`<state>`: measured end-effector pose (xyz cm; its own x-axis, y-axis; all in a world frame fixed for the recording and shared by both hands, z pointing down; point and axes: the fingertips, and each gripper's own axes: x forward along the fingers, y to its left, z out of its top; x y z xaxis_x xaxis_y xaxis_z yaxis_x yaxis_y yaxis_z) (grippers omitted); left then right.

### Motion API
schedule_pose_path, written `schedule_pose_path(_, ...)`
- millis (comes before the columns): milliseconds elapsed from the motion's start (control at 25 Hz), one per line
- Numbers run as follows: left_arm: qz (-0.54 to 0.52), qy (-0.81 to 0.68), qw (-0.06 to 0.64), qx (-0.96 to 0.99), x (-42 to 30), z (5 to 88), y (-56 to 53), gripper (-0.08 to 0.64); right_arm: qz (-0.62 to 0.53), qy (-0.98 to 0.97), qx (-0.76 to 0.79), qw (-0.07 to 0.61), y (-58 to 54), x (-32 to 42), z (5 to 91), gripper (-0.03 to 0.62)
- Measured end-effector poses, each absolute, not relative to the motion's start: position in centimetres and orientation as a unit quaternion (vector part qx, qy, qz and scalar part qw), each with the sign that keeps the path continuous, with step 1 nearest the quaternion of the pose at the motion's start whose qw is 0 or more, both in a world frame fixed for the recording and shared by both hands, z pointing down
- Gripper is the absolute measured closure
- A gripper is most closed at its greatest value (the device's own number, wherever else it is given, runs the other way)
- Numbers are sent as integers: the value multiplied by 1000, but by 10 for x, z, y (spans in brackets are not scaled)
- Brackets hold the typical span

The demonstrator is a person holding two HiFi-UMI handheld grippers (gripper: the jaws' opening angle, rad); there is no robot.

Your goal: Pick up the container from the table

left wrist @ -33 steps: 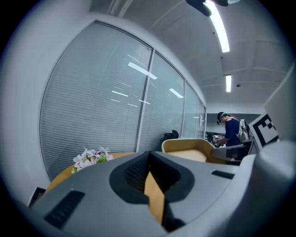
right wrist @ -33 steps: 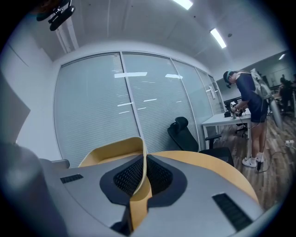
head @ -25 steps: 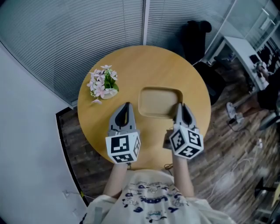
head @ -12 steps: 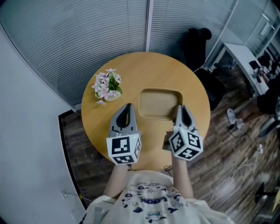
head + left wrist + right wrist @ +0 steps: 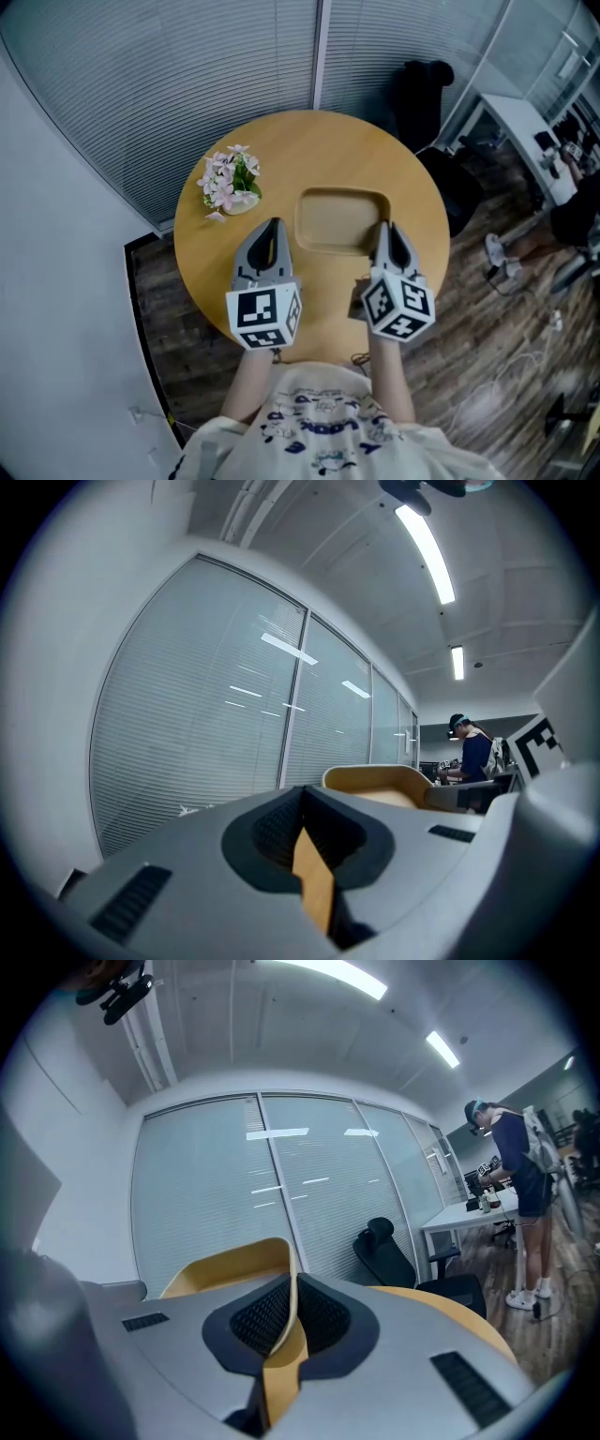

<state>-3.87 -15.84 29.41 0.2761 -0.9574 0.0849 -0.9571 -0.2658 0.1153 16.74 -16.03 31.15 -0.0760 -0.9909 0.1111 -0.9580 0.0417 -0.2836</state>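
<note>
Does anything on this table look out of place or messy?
Only a small thing: one pink blossom seems to lie loose on the table beside the flower pot. The container looks undamaged.

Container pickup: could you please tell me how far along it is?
Done: the right hand-held gripper is shut on a wall of the container. In hand: that grip; the left hand-held gripper is shut beside it, empty. Left: lifting it off the table.
</note>
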Motion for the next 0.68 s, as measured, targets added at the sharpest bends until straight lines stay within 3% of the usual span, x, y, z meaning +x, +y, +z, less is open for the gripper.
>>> schedule_pose_path(680,0,-599,80,797,-34,301,-160,557,-145,718,-679,58,-159,169,313,574)
